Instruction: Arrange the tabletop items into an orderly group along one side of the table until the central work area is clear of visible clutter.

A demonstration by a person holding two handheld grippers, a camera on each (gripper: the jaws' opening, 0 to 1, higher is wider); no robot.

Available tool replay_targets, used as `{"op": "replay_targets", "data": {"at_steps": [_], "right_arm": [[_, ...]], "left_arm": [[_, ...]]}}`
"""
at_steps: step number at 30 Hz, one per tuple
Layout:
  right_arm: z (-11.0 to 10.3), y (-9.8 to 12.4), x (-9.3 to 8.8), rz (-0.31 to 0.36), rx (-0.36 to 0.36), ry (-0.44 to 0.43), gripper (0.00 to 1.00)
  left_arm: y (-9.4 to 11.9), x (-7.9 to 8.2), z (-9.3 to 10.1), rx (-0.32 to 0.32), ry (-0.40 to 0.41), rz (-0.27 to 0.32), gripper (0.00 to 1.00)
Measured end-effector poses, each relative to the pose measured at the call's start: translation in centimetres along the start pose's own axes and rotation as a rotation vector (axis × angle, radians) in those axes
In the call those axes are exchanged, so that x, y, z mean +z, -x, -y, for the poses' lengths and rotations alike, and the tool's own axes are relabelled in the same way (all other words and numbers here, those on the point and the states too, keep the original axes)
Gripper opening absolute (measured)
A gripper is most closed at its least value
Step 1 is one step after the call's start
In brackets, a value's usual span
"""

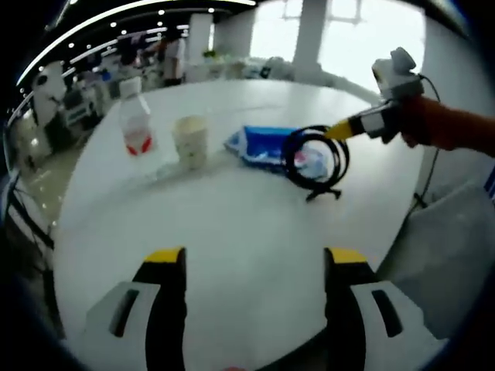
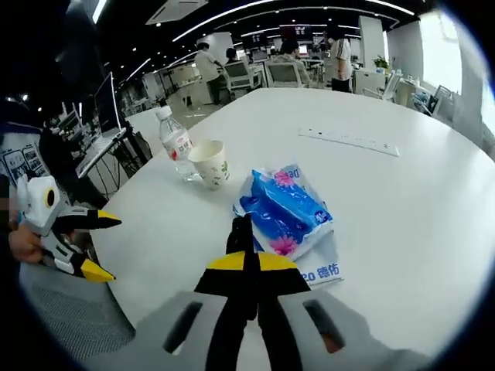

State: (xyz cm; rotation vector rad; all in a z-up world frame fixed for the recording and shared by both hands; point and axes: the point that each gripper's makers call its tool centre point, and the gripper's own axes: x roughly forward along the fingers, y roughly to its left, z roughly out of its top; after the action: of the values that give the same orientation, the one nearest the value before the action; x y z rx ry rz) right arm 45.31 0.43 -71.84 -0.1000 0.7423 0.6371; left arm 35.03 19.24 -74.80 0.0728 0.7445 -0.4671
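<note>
Cable coil (image 1: 315,159) hangs clamped in my right tongs (image 2: 246,259), beside the tissue pack (image 2: 285,210); left tongs (image 1: 255,259) gape wide, empty. Next, I judge: set it by the cup (image 2: 210,163).

open office, desks (image 2: 255,73), perhaps windows (image 1: 340,31)

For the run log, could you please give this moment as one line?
left claw: open | right claw: shut on cable | bottle, cup, tissue pack: on table

Views face across shared table (image 1: 232,216) (oppositely)
</note>
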Motion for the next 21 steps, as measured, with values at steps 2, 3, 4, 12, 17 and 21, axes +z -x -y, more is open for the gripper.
{"op": "replay_targets", "data": {"at_steps": [2,3,4,12,17,21], "right_arm": [[0.4,0.1,-0.3,0.001,0.003,-0.038,0.01],[0.6,0.2,-0.5,-0.003,0.006,-0.053,0.01],[0.6,0.4,-0.6,-0.005,0.007,-0.051,0.01],[1.1,2.9,0.5,0.043,-0.015,-0.06,0.01],[1.6,4.5,1.3,0.072,-0.037,-0.049,0.01],[3.2,5.8,1.2,0.083,-0.065,-0.066,0.01]], "left_arm": [[0.0,0.1,0.0,-0.001,-0.006,0.003,0.69],[0.0,0.1,0.1,-0.006,0.0,0.006,0.69],[0.0,0.1,0.1,-0.007,0.001,0.006,0.69],[-0.2,0.0,-0.1,-0.003,-0.003,-0.002,0.69],[-0.1,0.0,-0.1,-0.003,0.001,0.002,0.68],[-0.1,0.2,-0.2,0.0,0.006,0.013,0.68]]}}
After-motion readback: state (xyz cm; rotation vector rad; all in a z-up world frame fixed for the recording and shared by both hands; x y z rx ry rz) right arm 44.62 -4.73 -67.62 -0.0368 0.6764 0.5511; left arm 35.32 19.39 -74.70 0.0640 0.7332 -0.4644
